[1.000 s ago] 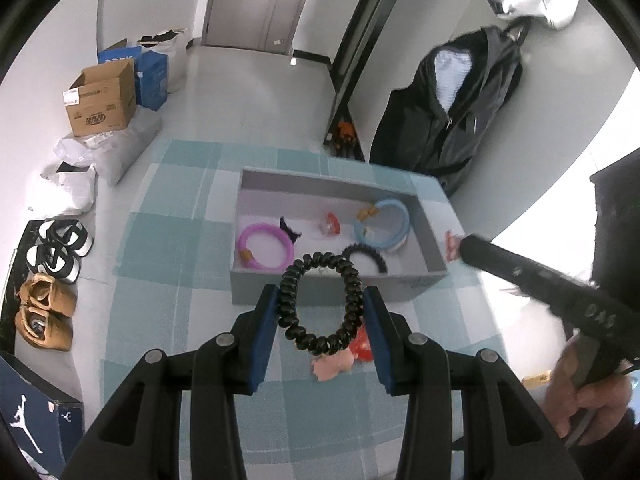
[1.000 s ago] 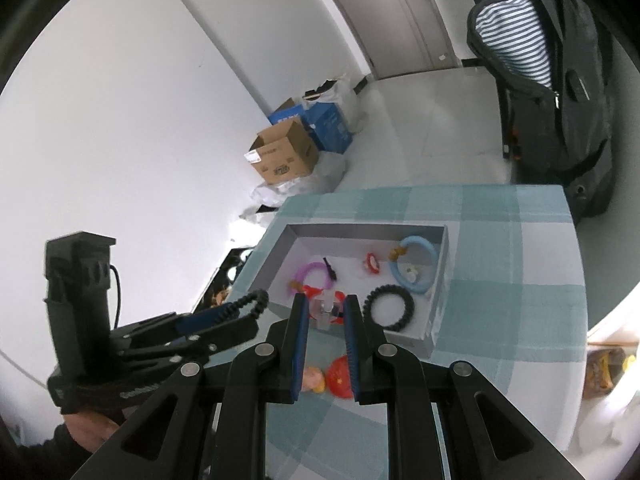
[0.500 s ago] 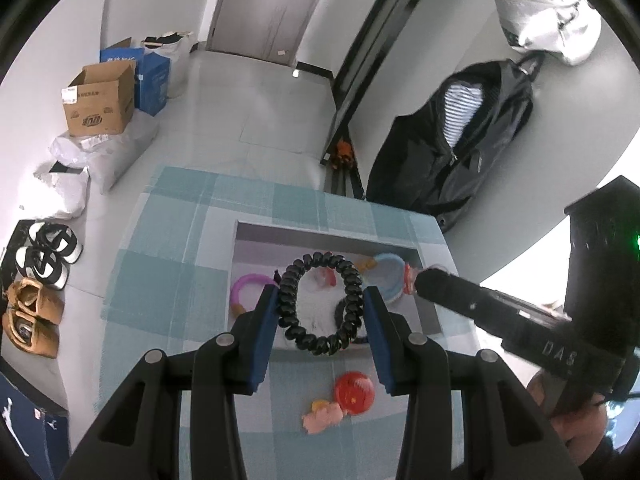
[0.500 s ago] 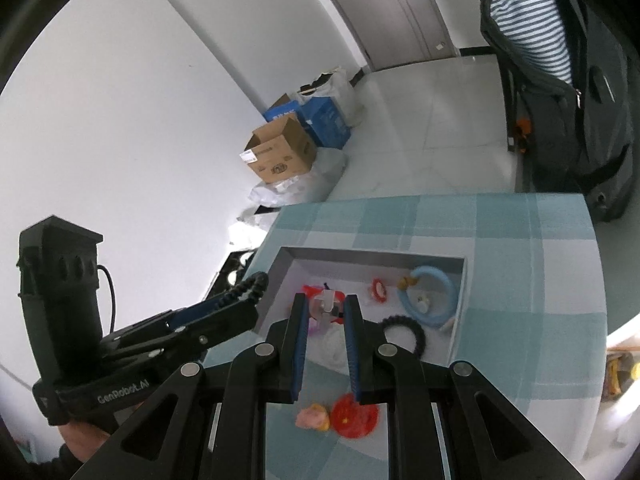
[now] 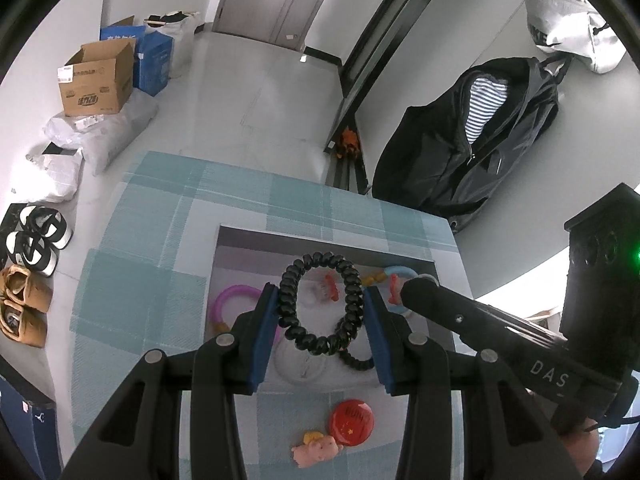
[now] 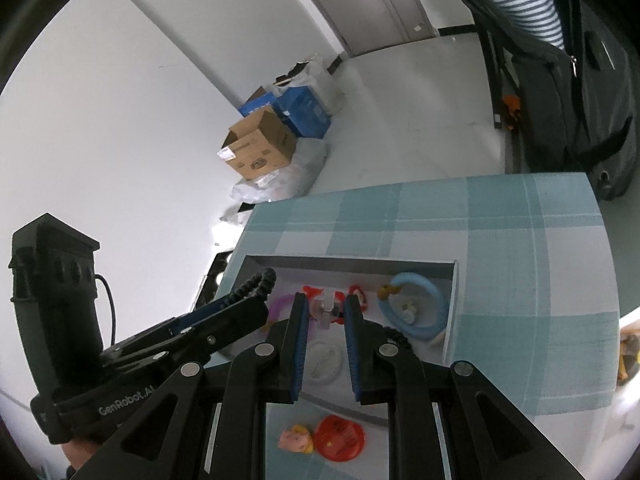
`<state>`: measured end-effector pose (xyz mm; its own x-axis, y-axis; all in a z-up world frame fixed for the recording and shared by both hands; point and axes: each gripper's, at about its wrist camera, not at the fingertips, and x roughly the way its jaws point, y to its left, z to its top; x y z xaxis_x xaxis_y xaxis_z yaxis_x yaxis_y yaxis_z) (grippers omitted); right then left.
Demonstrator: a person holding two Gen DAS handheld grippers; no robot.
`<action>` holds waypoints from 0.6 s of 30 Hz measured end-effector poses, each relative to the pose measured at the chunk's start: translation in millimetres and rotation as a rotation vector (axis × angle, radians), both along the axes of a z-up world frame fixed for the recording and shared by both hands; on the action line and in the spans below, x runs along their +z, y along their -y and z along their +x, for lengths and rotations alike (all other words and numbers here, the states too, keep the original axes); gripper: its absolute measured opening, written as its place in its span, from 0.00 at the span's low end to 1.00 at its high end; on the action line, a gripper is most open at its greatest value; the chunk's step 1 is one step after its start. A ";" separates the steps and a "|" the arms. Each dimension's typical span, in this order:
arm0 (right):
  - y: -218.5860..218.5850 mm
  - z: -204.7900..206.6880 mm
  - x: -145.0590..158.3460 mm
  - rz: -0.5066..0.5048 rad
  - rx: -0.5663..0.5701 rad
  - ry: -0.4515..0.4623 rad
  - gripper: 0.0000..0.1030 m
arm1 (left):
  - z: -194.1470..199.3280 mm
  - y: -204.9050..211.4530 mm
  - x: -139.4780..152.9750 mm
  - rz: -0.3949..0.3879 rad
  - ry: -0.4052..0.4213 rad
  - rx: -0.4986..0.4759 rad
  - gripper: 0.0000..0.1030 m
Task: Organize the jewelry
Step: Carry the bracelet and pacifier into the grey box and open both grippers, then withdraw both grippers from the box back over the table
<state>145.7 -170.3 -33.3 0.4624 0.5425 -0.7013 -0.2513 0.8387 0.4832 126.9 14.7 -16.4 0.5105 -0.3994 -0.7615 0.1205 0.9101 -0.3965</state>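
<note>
Left gripper [image 5: 320, 312] is pinching the black coil bracelet [image 5: 322, 304] above the grey tray [image 5: 320, 242]; right gripper [image 6: 326, 312] pinches a small clear clip [image 6: 325, 309]. Both crowd together, so they might bump each other and drop stuff.

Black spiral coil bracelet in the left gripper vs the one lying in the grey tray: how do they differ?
The black spiral coil bracelet clamped in the left gripper is held up above the grey tray; the second black coil bracelet lies flat on the tray floor. The held one shows as a full ring, squeezed into an oval; the tray one is mostly hidden behind it and the fingers. Both are glossy black spiral coils.
</note>
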 end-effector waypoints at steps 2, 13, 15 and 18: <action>0.5 1.6 -1.5 0.000 -0.004 -0.005 0.18 | 0.7 2.0 -0.7 0.003 -0.004 -0.002 0.36; 4.5 0.6 -7.1 -0.011 -0.021 -0.030 0.25 | 6.8 5.1 -8.0 -0.013 -0.062 -0.009 0.50; 9.7 -0.2 -4.6 -0.012 -0.039 -0.021 0.34 | 4.5 3.9 -6.3 -0.037 -0.053 -0.016 0.60; 18.5 -3.0 -0.5 -0.011 -0.056 -0.001 0.41 | -0.8 3.4 -1.6 -0.027 -0.037 -0.026 0.62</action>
